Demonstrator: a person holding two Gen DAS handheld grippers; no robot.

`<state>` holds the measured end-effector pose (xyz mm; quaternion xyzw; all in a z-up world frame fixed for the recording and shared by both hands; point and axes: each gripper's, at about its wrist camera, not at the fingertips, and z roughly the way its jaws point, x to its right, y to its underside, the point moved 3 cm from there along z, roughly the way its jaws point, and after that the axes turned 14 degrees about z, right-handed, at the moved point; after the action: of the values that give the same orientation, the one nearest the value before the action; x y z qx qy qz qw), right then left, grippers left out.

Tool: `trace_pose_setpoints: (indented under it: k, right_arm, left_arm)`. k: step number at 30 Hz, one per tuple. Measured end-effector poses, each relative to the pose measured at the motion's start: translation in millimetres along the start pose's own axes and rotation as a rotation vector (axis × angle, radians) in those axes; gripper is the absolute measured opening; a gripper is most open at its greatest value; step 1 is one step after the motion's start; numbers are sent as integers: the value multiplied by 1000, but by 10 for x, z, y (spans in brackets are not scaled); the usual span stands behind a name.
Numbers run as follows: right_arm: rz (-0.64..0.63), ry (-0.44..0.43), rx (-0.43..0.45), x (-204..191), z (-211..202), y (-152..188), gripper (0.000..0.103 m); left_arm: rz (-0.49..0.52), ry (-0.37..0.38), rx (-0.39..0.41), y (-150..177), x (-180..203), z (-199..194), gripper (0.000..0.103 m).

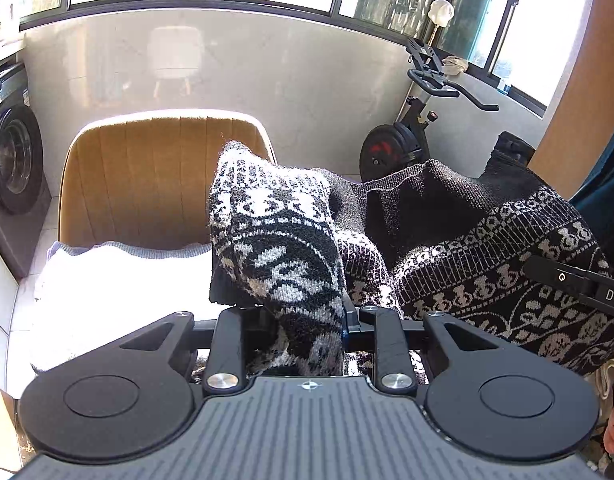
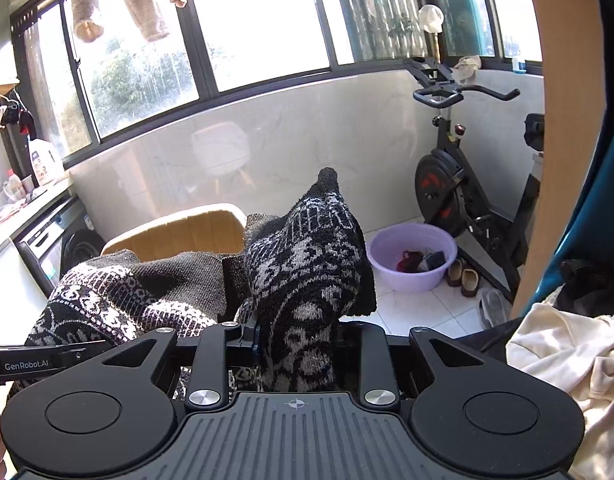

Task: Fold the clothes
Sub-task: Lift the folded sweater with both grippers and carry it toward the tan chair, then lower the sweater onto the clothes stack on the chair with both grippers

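Note:
A black-and-white patterned knit sweater (image 1: 487,256) hangs in the air between my two grippers. My left gripper (image 1: 307,320) is shut on one bunched corner of it, which stands up over the fingers. My right gripper (image 2: 295,340) is shut on another corner of the sweater (image 2: 307,264), which also folds over the fingers. The rest of the sweater sags between them. The right gripper's body (image 1: 579,284) shows at the right edge of the left wrist view; the left gripper's body (image 2: 35,360) shows at the left edge of the right wrist view.
A mustard chair (image 1: 159,176) holds a folded white cloth (image 1: 119,292) ahead left. A washing machine (image 1: 11,160) stands at the left. An exercise bike (image 2: 459,184), a purple basin (image 2: 411,256) and slippers are at the right. A cream garment (image 2: 571,356) lies lower right.

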<state>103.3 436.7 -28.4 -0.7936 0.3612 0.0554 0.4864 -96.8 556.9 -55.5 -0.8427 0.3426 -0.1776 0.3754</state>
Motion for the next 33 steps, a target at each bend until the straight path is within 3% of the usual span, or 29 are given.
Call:
trace_pose_setpoints:
  k: [6, 11, 16, 19, 24, 33]
  right_arm:
    - [5, -33, 6, -103, 550, -380, 24]
    - [-12, -95, -42, -429, 1208, -511, 24]
    - [-19, -178, -121, -929, 1854, -522, 24]
    - [-49, -198, -170, -1269, 2193, -420, 24]
    - [-53, -166, -253, -1650, 2676, -187, 24]
    - [-28, -75, -319, -1817, 2999, 213, 24]
  left_arm:
    - [-42, -23, 9, -314, -356, 347, 26]
    - [-53, -96, -9, -476, -908, 483, 27]
    - [-72, -212, -35, -411, -1538, 465, 27]
    - [-113, -243, -67, -282, -1883, 492, 27]
    - [-207, -218, -145, -120, -2305, 735, 27]
    - [-197, -156, -214, 53, -2609, 993, 27]
